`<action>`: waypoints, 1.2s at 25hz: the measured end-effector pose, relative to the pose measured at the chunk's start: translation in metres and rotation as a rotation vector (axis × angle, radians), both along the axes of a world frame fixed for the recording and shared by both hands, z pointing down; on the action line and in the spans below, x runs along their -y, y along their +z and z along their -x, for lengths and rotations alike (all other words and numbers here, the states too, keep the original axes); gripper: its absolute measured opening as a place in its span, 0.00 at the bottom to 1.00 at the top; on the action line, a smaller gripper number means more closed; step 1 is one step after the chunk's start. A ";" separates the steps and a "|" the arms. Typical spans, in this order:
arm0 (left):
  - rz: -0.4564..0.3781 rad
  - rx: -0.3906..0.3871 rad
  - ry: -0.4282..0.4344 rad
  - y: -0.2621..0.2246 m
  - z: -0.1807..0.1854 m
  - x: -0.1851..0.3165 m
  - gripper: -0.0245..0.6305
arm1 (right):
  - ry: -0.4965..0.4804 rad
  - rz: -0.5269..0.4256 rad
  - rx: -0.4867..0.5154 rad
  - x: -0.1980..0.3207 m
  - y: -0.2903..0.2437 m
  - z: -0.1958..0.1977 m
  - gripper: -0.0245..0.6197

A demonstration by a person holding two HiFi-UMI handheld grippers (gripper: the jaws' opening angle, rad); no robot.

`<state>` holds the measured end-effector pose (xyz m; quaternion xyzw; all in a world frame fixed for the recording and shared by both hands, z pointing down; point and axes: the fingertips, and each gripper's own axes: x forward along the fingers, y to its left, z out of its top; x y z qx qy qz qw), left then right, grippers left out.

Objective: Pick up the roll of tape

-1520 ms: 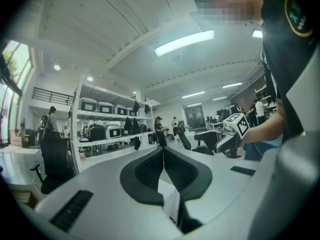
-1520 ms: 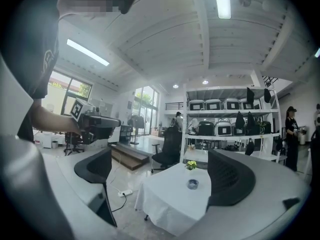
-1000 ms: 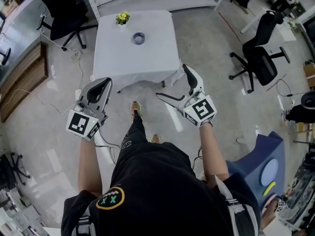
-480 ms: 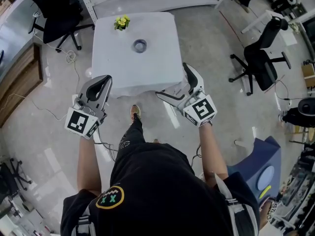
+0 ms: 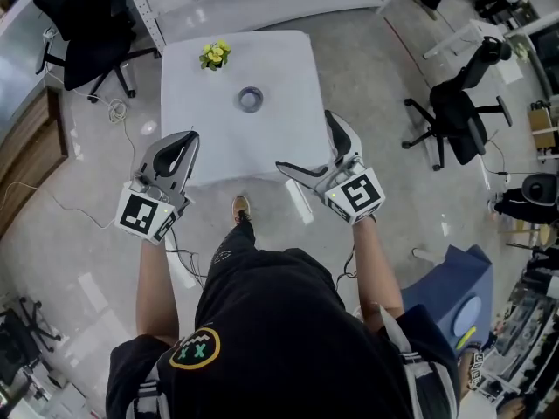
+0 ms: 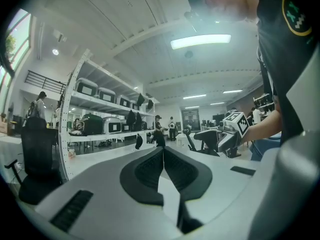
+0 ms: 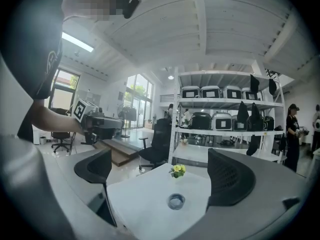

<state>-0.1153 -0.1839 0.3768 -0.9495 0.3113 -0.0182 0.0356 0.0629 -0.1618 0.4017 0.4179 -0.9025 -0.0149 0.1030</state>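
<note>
You've stepped closer, and the table (image 5: 281, 133) now reaches down between your grippers. Your left gripper (image 5: 188, 140) has its jaws pressed together on nothing. Your right gripper (image 5: 304, 141) gapes wide, empty. The tape (image 5: 250, 99) lies flat mid-table, well ahead of both, with flowers (image 5: 214, 55) near the far edge.

I'm seeing a matt white tablecloth (image 5: 262, 142) now, a glossy-looking roll of tape (image 5: 250, 99) at my twelve o'clock, and polished floor (image 5: 70, 251) gleaming at nine o'clock.
</note>
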 end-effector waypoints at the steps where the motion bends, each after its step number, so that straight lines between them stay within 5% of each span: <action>1: 0.001 0.001 0.003 0.001 0.001 0.007 0.07 | 0.002 0.002 -0.001 0.007 0.000 0.002 0.97; 22: 0.047 0.029 -0.019 0.009 -0.027 0.083 0.07 | -0.060 0.039 0.013 0.096 0.016 -0.010 0.97; 30: 0.037 0.042 -0.040 0.007 -0.034 0.098 0.07 | -0.140 0.088 -0.138 0.133 0.047 -0.006 0.97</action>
